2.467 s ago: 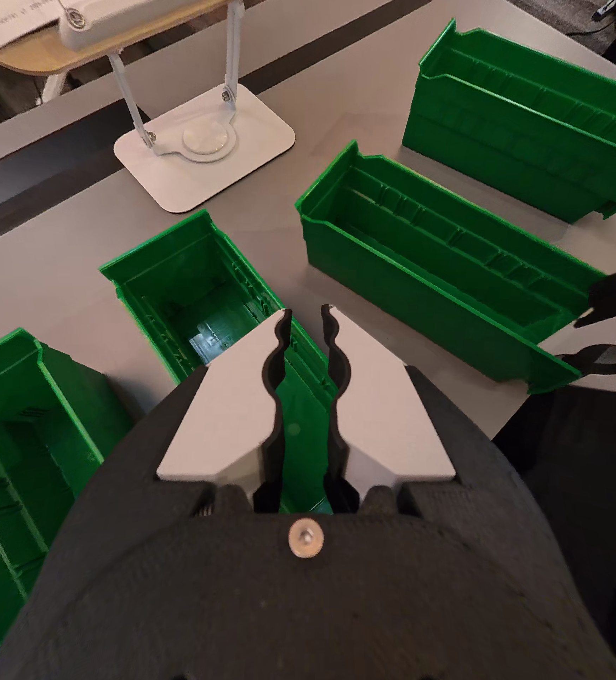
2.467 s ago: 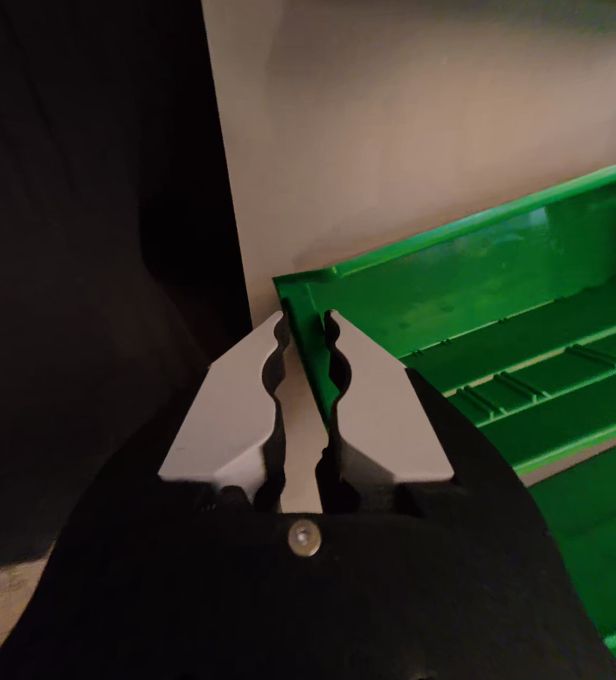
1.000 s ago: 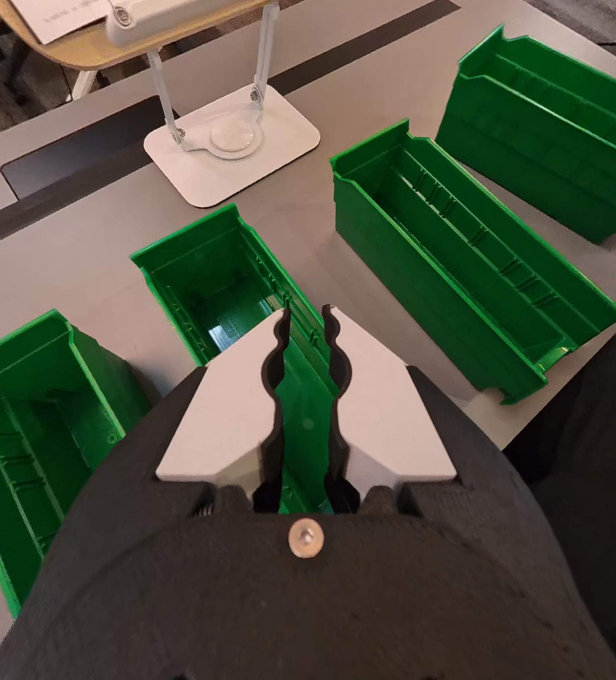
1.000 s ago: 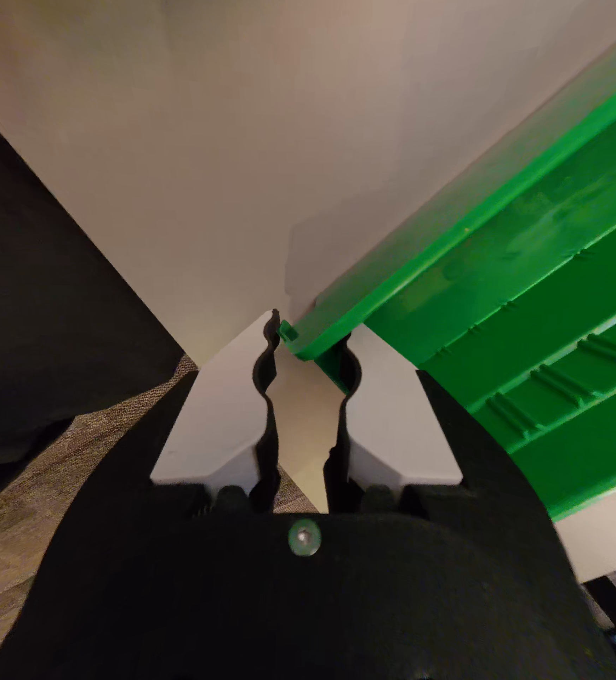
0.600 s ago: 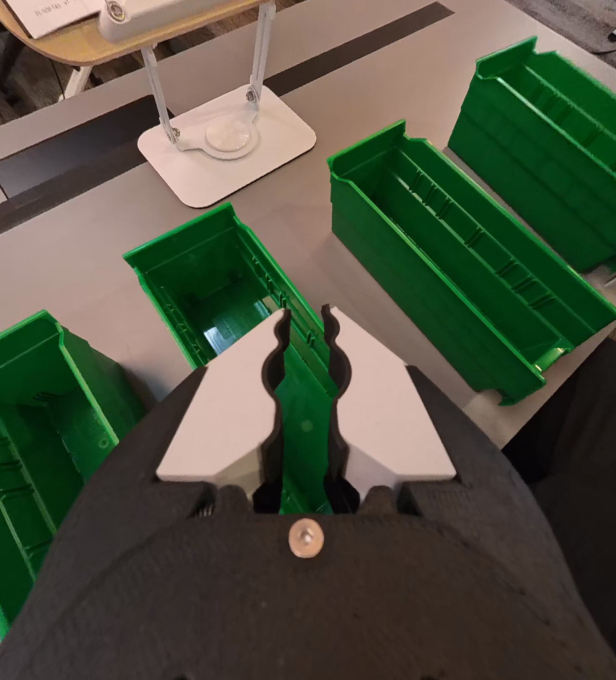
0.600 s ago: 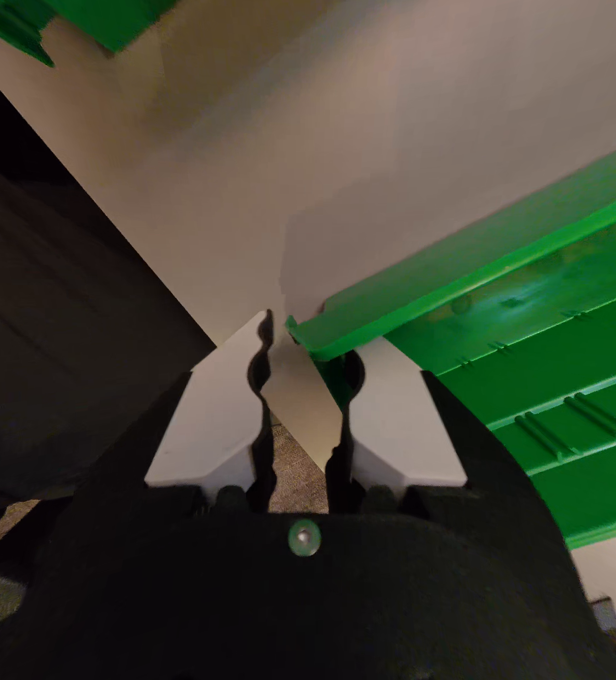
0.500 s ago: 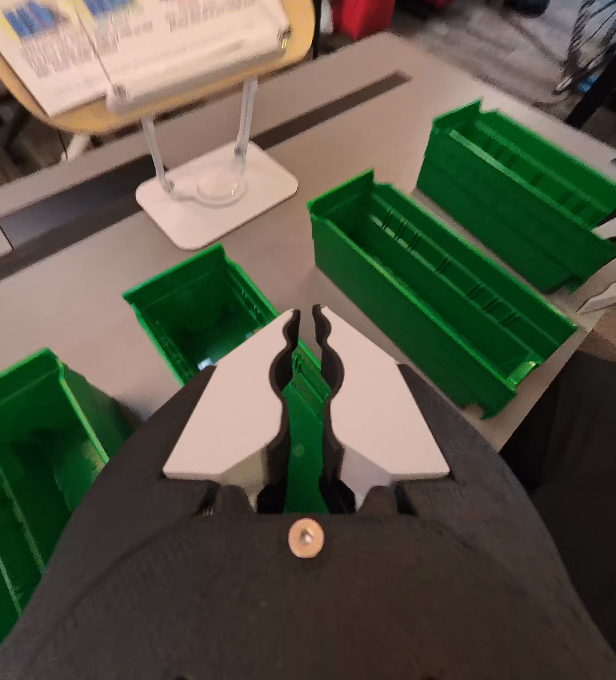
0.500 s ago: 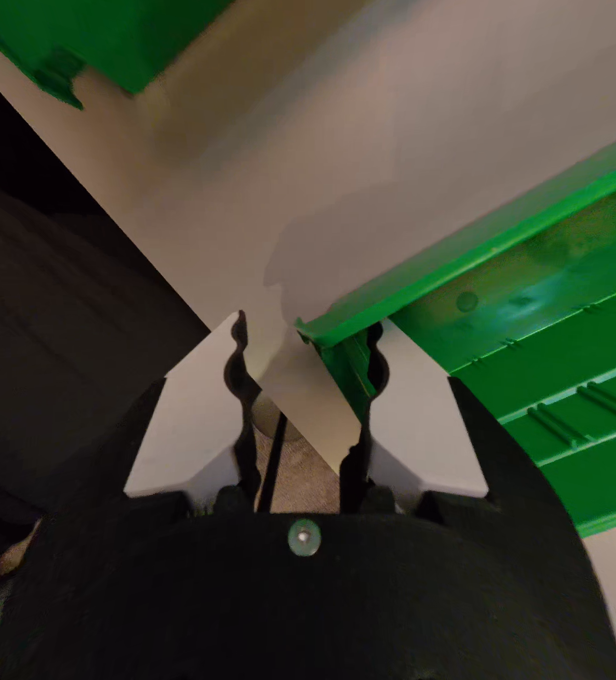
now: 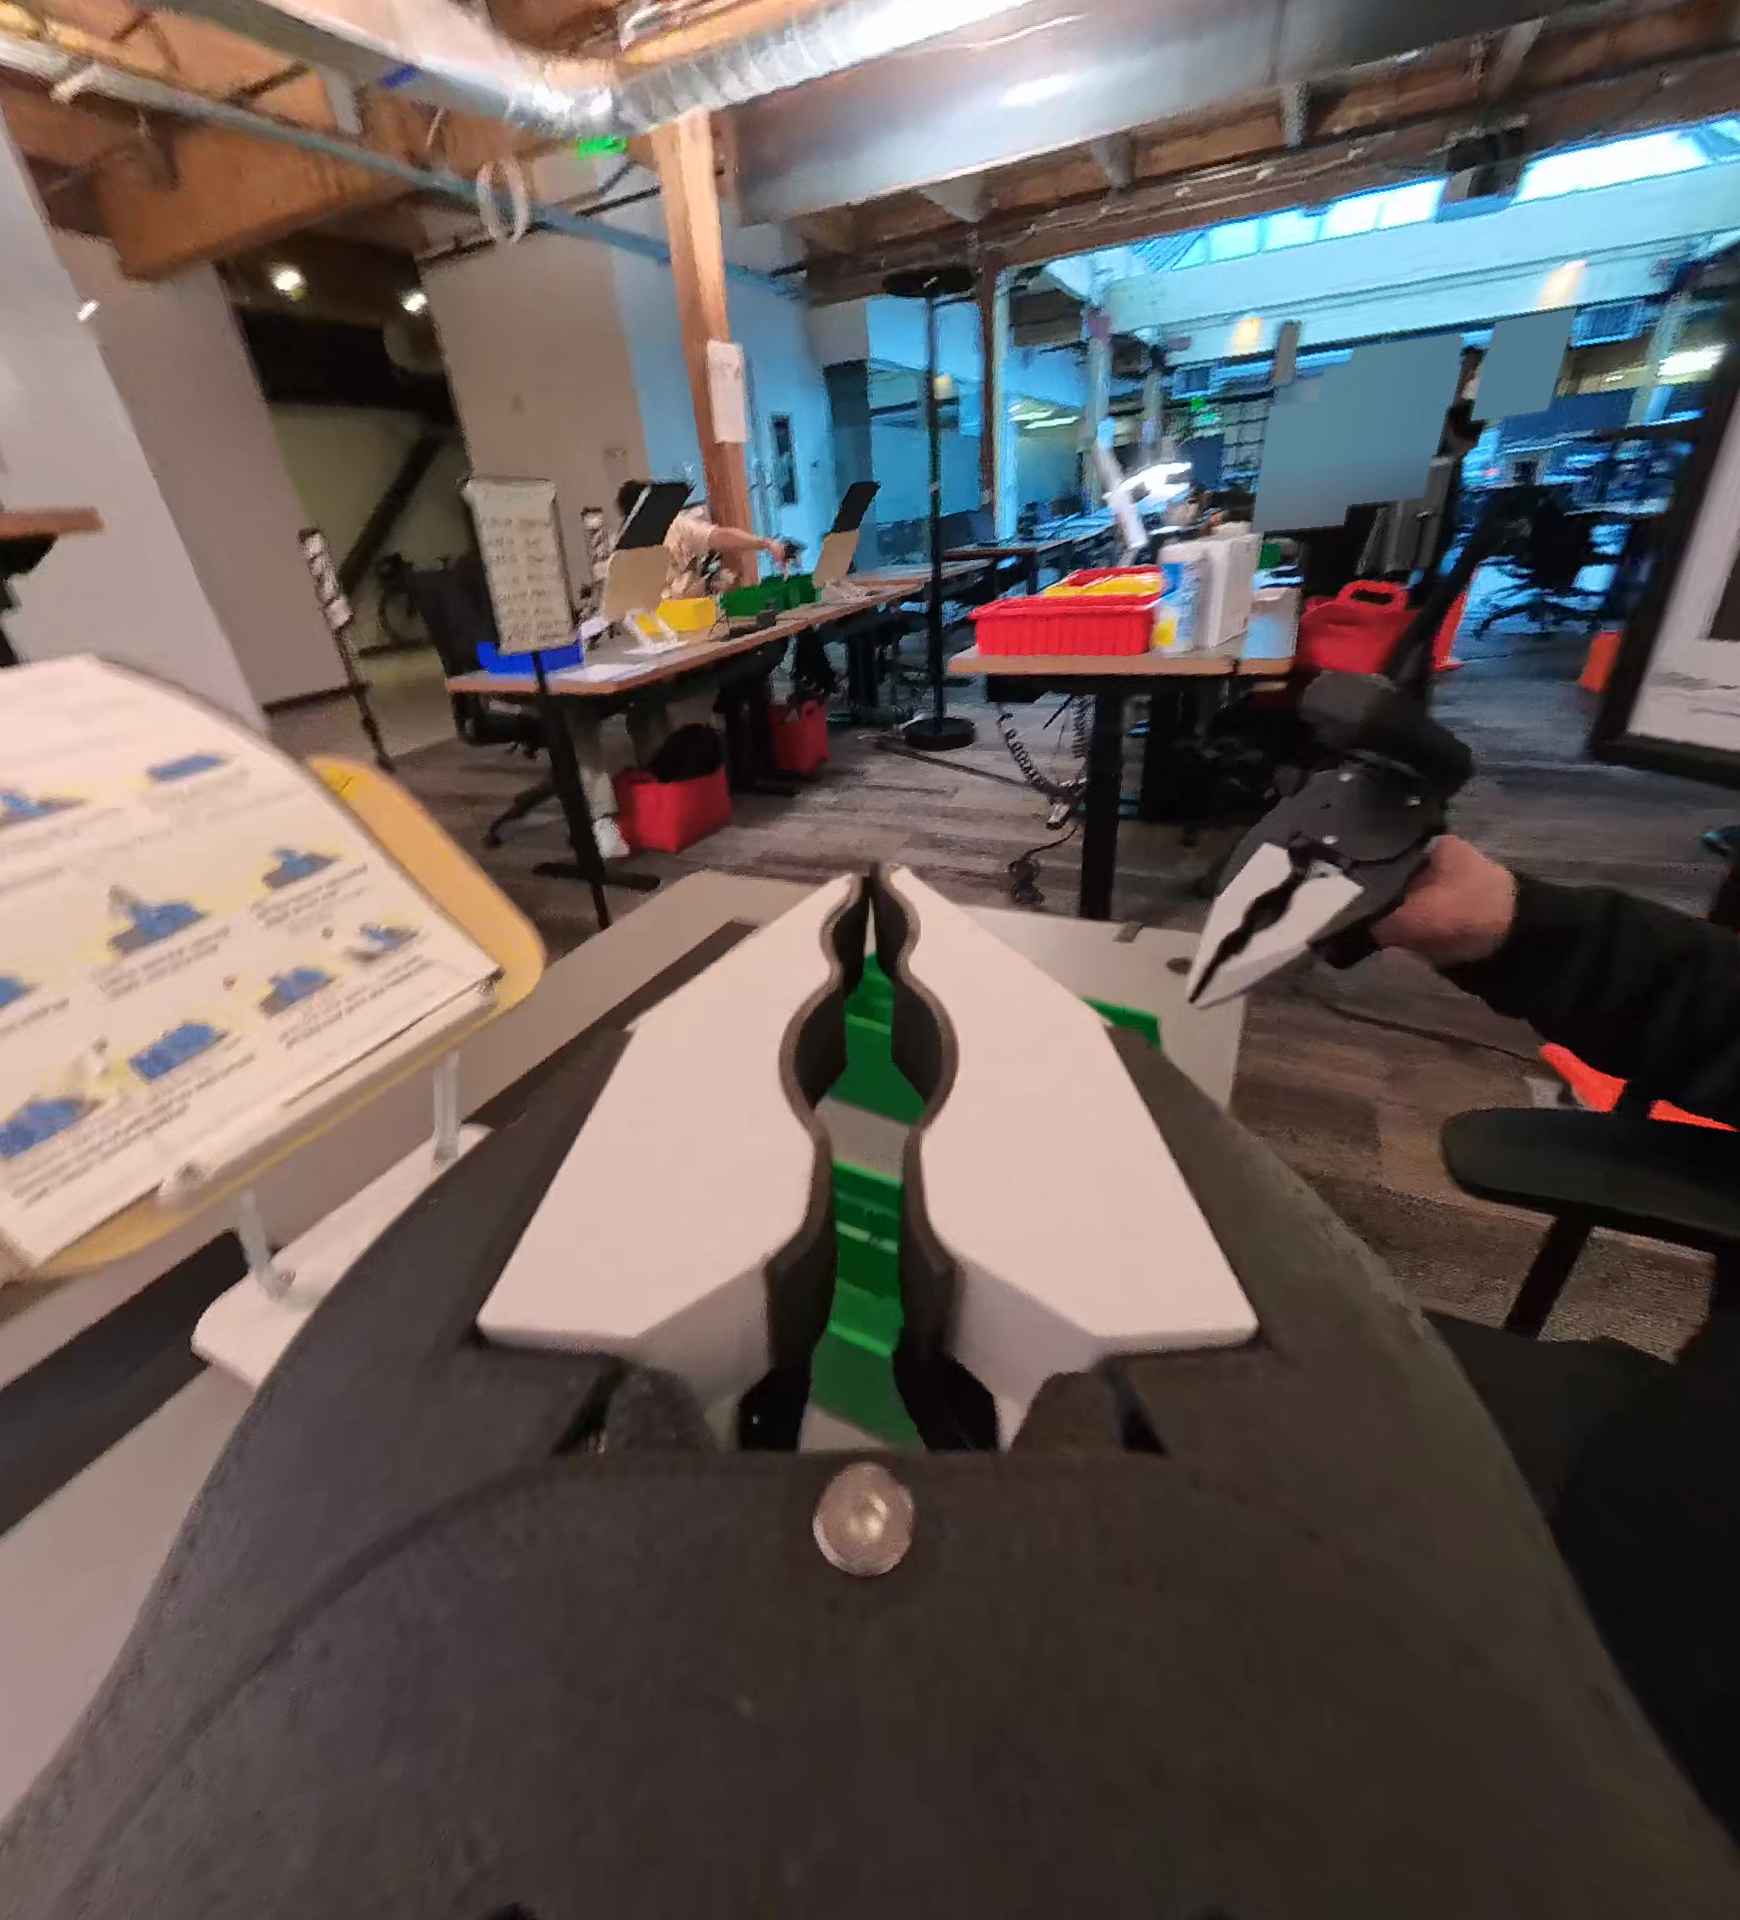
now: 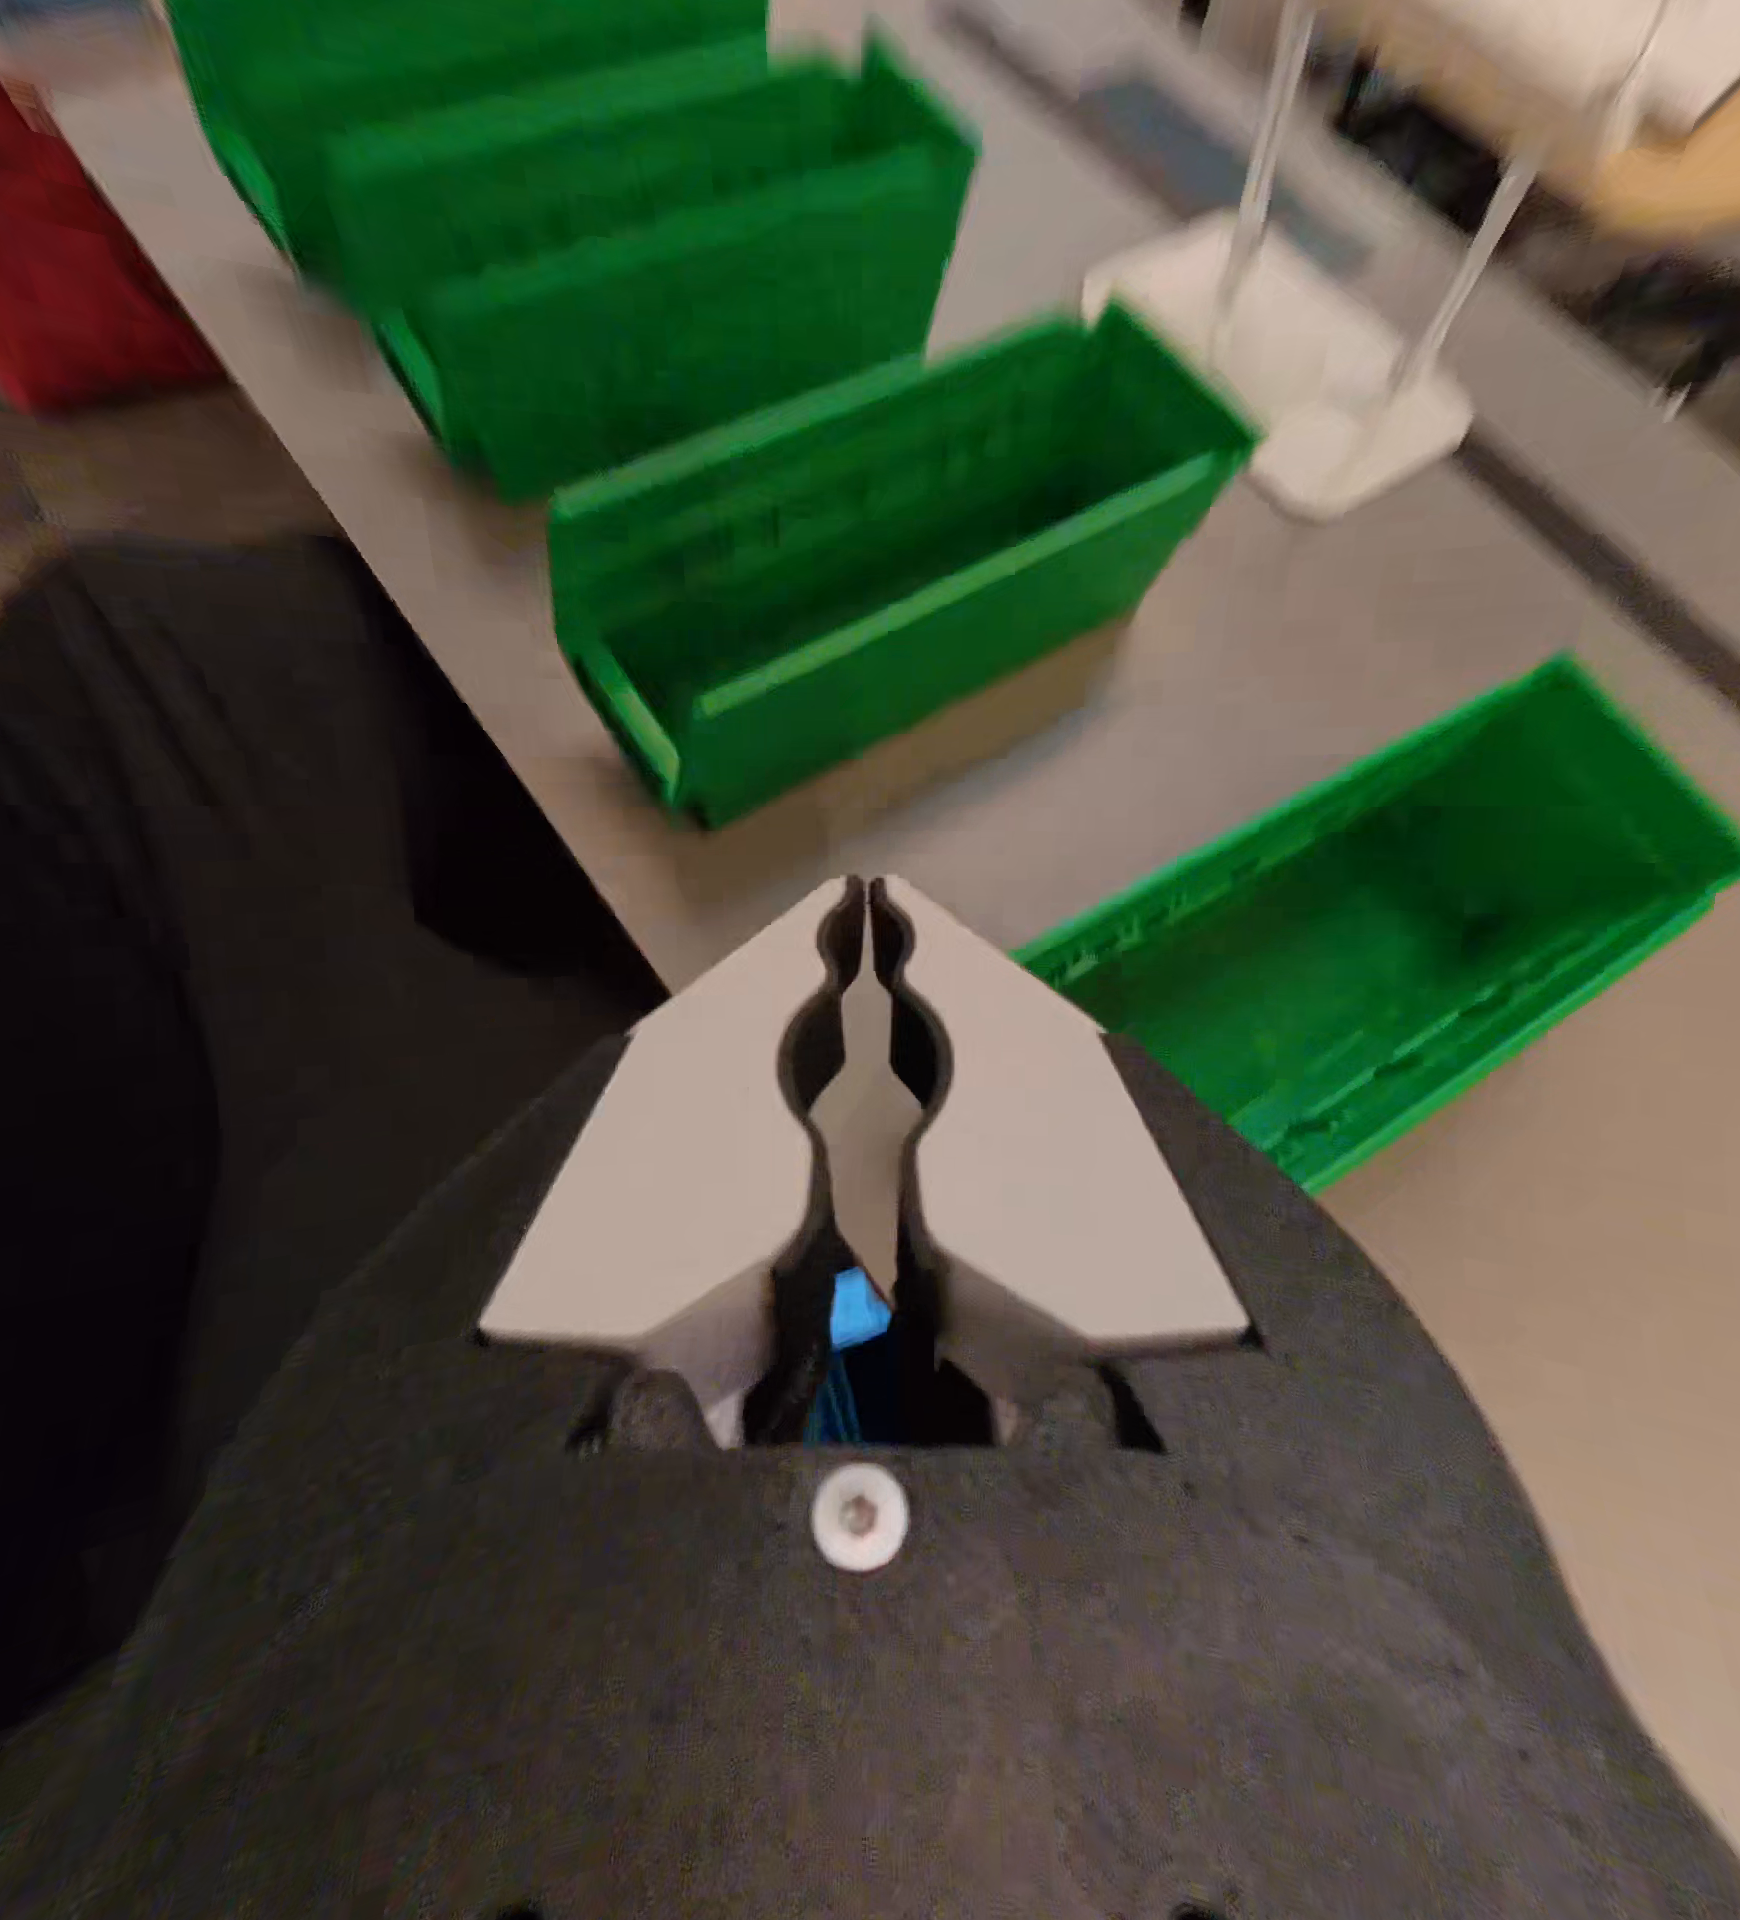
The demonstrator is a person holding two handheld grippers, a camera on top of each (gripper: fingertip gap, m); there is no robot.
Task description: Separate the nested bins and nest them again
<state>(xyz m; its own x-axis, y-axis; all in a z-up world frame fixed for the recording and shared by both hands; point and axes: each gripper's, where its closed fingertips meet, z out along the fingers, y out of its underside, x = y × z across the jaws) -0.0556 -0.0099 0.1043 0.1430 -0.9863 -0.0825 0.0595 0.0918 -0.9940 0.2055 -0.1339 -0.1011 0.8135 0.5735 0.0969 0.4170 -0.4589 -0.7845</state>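
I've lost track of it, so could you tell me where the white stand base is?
In the right wrist view, the white stand base sits upper right on the table, beside a green bin.

Two wrist cameras over one table (image 10: 1468, 1351)
Left is looking level across the room; right is tilting down at green bins (image 10: 876, 582); both are catching the table.

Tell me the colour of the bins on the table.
Green bins, all of them; clearest in the right wrist view.

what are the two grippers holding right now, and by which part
Nothing. The left gripper and right gripper are both shut on air, raised clear of the green bins standing apart on the table.
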